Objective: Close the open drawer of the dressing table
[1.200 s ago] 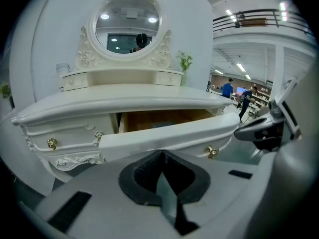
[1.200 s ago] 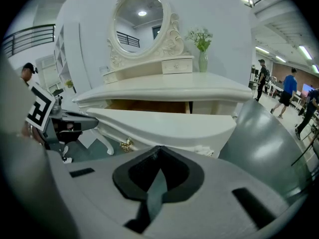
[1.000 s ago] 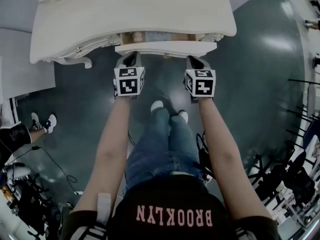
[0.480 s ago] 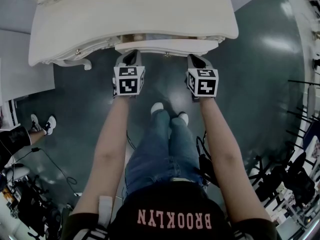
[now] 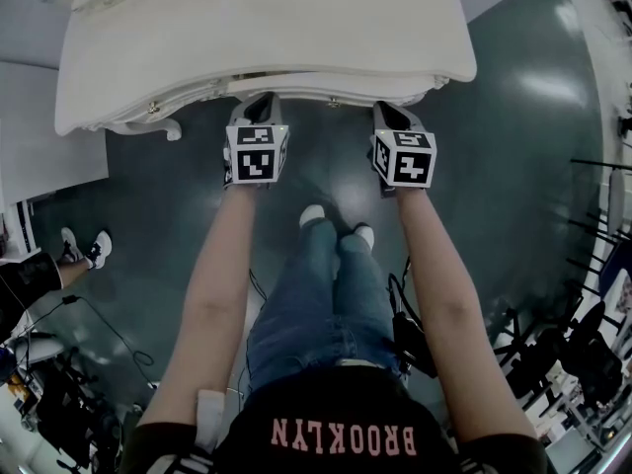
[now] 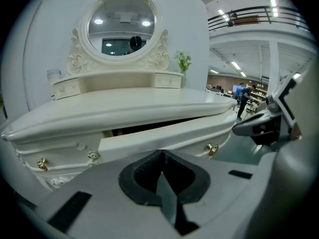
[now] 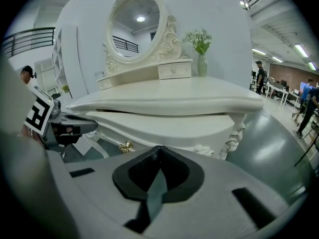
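Observation:
The cream dressing table fills the top of the head view. Its centre drawer stands out only a little from under the tabletop. In the left gripper view a narrow dark gap shows above the drawer front, which carries a gold knob. My left gripper is shut with its tips at the drawer front's left part. At the right part is my right gripper, also shut. Neither holds anything. The right gripper view shows the drawer front just beyond the closed tips.
On the table stand an oval mirror, small upper drawers and a vase of flowers. The person's legs and shoes are below the grippers. Another person's feet and floor cables lie at the left.
The drawer has slid in under the tabletop, and its inside no longer shows from above. Both grippers moved forward with it, staying shut.

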{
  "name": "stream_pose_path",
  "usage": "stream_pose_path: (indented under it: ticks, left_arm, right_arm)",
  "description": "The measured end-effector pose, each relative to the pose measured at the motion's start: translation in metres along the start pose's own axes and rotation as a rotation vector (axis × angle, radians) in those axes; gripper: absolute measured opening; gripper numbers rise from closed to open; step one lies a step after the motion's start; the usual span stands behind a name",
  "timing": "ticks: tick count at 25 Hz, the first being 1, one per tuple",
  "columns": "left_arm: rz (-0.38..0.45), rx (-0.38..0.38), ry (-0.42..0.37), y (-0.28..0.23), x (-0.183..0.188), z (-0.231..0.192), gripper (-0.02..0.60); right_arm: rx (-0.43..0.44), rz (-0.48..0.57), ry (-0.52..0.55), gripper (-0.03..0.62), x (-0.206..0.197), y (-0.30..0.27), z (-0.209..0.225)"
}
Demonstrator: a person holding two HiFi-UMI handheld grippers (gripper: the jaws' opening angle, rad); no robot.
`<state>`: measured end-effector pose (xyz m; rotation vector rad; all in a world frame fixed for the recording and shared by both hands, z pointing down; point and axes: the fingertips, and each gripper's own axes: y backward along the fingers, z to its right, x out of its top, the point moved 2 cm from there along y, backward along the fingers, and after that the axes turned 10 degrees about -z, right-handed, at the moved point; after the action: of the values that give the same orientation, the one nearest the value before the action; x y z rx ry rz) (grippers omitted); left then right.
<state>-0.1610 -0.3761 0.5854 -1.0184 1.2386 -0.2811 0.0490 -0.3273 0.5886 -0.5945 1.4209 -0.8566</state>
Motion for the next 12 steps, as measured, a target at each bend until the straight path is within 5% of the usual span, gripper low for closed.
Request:
stream_pose_path:
  ticks: [12]
  left_arm:
    - [0.015, 0.002, -0.003, -0.013, 0.016, -0.007, 0.005]
  right_arm:
    - [-0.007, 0.021, -0.002, -0.002, 0.016, -0.011, 0.006]
